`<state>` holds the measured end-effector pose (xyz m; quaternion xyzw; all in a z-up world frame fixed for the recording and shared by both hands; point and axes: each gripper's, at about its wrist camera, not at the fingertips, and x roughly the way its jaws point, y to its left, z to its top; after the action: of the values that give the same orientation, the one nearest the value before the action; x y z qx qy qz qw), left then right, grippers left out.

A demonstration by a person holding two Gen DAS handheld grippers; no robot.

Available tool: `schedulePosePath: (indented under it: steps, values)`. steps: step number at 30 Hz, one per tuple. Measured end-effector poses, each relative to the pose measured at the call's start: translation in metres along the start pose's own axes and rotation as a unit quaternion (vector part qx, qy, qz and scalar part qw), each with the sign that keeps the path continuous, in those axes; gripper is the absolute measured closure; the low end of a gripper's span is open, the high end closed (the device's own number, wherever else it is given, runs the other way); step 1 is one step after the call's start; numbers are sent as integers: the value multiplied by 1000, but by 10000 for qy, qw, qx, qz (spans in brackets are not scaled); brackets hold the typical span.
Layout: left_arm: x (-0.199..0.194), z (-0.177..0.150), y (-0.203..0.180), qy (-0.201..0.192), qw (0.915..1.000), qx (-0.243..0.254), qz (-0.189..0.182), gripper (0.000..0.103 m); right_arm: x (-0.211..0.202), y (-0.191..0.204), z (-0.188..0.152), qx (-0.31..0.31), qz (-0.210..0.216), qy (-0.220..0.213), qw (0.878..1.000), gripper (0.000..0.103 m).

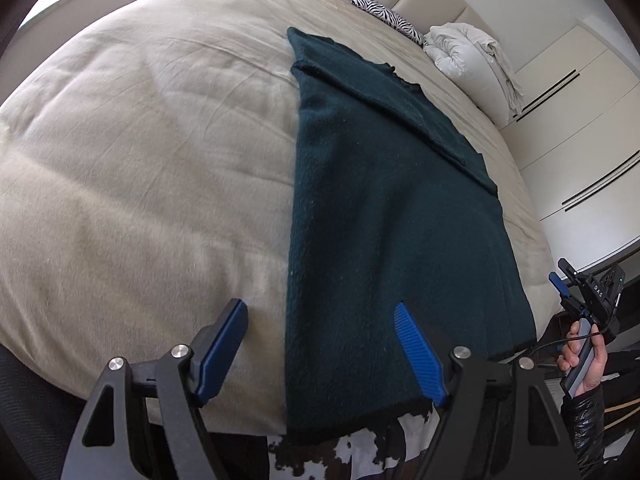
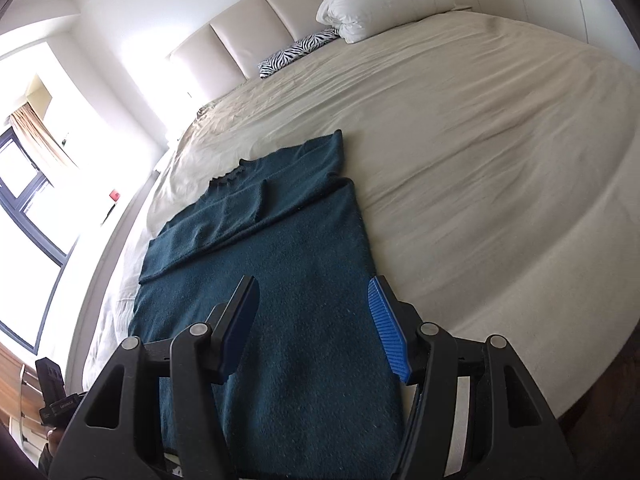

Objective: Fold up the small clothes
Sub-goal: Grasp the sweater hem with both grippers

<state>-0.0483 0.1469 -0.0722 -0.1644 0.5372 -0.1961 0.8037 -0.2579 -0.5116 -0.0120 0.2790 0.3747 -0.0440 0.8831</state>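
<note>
Bed (image 2: pixel 500 128) fills both views, covered by a beige sheet with light creases; padded headboard (image 2: pixel 240 36) at the far end. Dark teal sweater (image 2: pixel 288 272) lies flat on the bed near its foot edge, body lengthwise, hem hanging just over the edge toward the person. Both sides are folded inward, and a sleeve (image 2: pixel 248 216) lies diagonally across the upper body below the collar. White bundled duvet (image 2: pixel 380 4) sits at the head of the bed, well apart from the sweater; a zebra-print pillow (image 2: pixel 298 53) lies just beside it. Left gripper (image 1: pixel 320 344) hovers over the sweater's near left edge: fingers (image 1: pixel 418 354) spread wide, nothing between them, one finger over the bare sheet and the other over teal fabric, neither pressing on it. Right gripper (image 2: pixel 314 324) hangs above the lower body of the sweater: fingers (image 2: pixel 386 328) apart, empty, clear of the cloth. In the left wrist view the right gripper shows at the far right, held by a hand (image 1: pixel 586 364) in a glossy black sleeve (image 1: pixel 584 416). Black-and-white patterned cloth (image 1: pixel 360 452) shows below the bed edge.
</note>
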Motion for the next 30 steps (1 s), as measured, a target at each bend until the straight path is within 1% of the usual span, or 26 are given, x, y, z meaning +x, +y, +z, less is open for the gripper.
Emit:
schedulePosePath:
  steps: [2, 4, 8, 10, 12, 15, 16, 21, 25, 30]
  values:
    - [1, -6, -1, 109, 9999, 56, 7, 25, 3, -4, -11, -22, 53, 352, 9994, 47]
    - [1, -11, -1, 176, 9998, 113, 21, 26, 4, -11, -22, -10, -36, 539, 9985, 47]
    - [2, -16, -5, 309, 9993, 189, -21, 27, 10, -32, -38, 396, 95, 870, 9954, 47]
    - [4, -17, -7, 408, 9989, 227, -46, 33, 11, -39, -43, 460, 66, 973, 9942, 47]
    - [6, -20, -8, 510, 9984, 251, -77, 36, 13, -46, -45, 474, 4, 1076, 9931, 47]
    - [9, -22, -10, 638, 9975, 285, -84, 43, 11, -56, -49, 579, 41, 1277, 9901, 47]
    - [10, -22, -11, 683, 9972, 277, -85, 44, 10, -60, -50, 628, 55, 1363, 9887, 47]
    - [11, -22, -11, 858, 9961, 182, -133, 44, 10, -73, -52, 968, 268, 1676, 9807, 47]
    - [11, -24, -9, 940, 9954, 44, -198, 44, 11, -74, -55, 996, 309, 2029, 9736, 49]
    - [13, -26, 0, 1087, 9934, -173, -332, 45, 8, -78, -57, 1057, 366, 2170, 9697, 49]
